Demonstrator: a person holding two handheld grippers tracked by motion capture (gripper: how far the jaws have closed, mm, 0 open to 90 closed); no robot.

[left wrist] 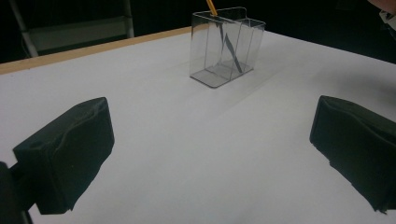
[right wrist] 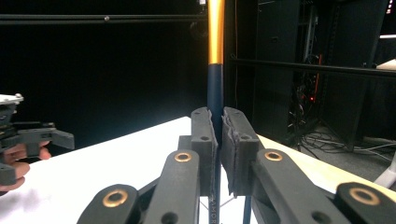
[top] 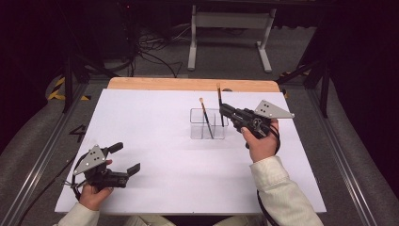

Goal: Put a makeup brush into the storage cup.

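Above the clear plastic compartmented holder (top: 209,124), the right gripper (top: 222,108) pinches a slim, stiff, light orange-and-navy brush (right wrist: 215,70) mid-handle; left gripper (top: 128,158) gapes empty.

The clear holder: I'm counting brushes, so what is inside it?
The holder has one brush leaning inside. A second brush, clamped by the right tongs, stands over it; its lower end can't be made out.

Clear glossy plastic holder (top: 209,124) — matt white table (top: 155,141), bare wooden edge.
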